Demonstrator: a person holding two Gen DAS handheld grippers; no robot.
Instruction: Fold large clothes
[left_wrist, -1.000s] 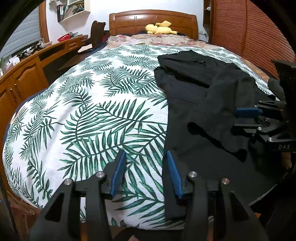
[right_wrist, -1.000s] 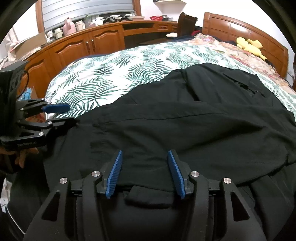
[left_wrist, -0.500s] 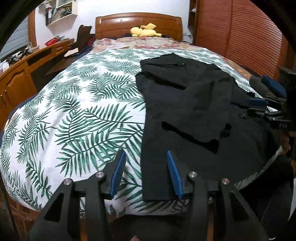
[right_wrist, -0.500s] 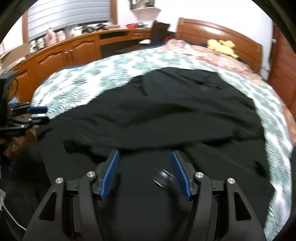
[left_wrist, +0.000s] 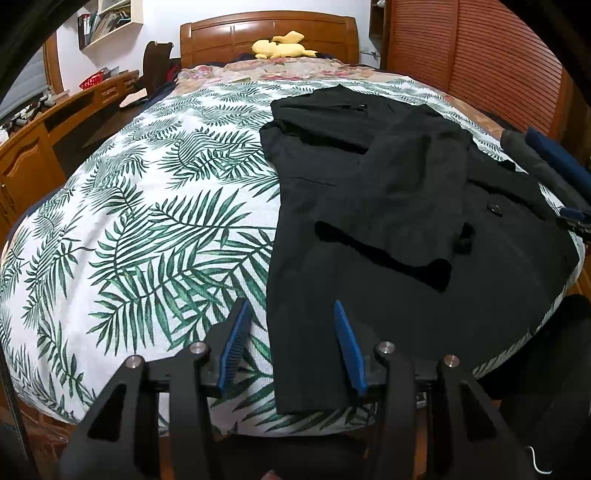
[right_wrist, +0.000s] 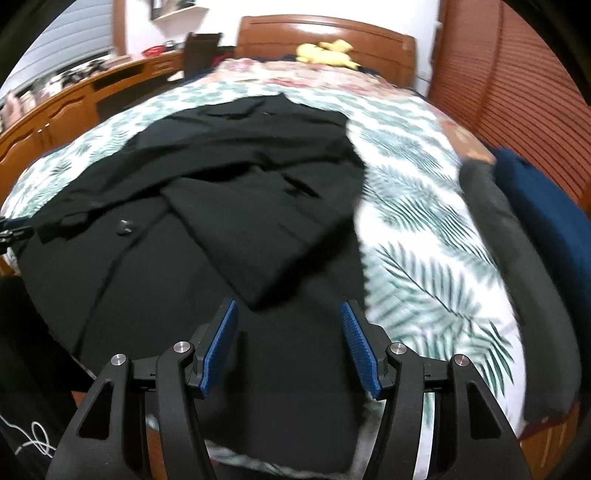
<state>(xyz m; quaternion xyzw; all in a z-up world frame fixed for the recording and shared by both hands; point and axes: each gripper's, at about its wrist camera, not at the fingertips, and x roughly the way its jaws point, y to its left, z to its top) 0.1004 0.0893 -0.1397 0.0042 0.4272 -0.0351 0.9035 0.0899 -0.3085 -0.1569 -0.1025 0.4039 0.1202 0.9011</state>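
A large black coat (left_wrist: 388, 206) lies spread on the palm-leaf bedspread (left_wrist: 147, 221), with a sleeve folded across its front; it also shows in the right wrist view (right_wrist: 221, 221). My left gripper (left_wrist: 291, 347) is open and empty above the coat's near left hem corner. My right gripper (right_wrist: 290, 347) is open and empty above the coat's lower edge. The right gripper's tip (left_wrist: 574, 218) shows at the right edge of the left wrist view, and the left gripper's tip (right_wrist: 13, 227) at the left edge of the right wrist view.
Folded grey and navy clothes (right_wrist: 524, 229) lie on the bed's right side. A yellow plush toy (left_wrist: 280, 46) sits by the wooden headboard (left_wrist: 269, 37). A wooden desk with cabinets (left_wrist: 55, 125) runs along the left. Slatted wardrobe doors (left_wrist: 480, 62) stand on the right.
Both grippers have drawn back toward the foot of the bed and swung right. The right gripper let go of the coat fabric and now views the coat's right side; its frame is motion-blurred.
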